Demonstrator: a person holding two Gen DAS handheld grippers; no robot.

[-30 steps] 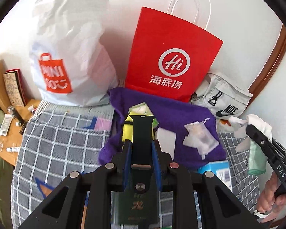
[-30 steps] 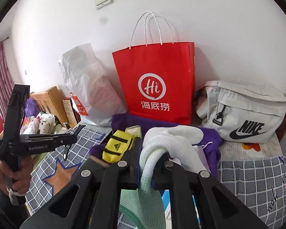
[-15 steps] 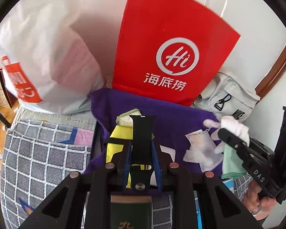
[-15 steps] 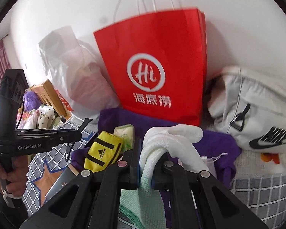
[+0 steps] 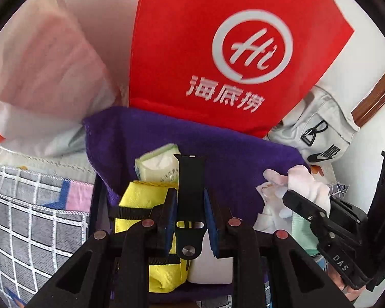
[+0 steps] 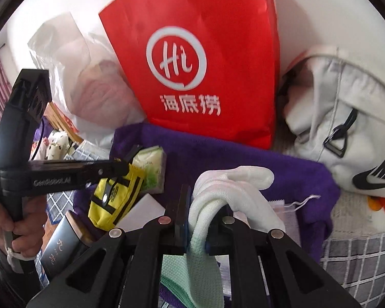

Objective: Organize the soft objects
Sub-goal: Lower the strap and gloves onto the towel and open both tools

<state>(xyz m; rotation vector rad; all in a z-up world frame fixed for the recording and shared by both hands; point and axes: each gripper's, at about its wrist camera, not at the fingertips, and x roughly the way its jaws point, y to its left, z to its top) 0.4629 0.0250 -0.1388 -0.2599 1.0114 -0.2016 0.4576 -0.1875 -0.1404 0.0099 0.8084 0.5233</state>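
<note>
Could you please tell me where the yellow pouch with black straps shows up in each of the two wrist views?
Left wrist view: the yellow pouch lies low and left of centre, partly behind the left gripper.
Right wrist view: the yellow pouch sits left of centre, under the tip of the other gripper.
Shared landmark: the red paper bag stands behind the purple cloth under the pouch.

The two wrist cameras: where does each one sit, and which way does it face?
Left wrist: on the left gripper, facing down at the purple towel; jaws hold a black strap.
Right wrist: on the right gripper, facing the same way; jaws hold a white glove; a hand shows.
Shared: red bag, towel, yellow pouch.
</note>
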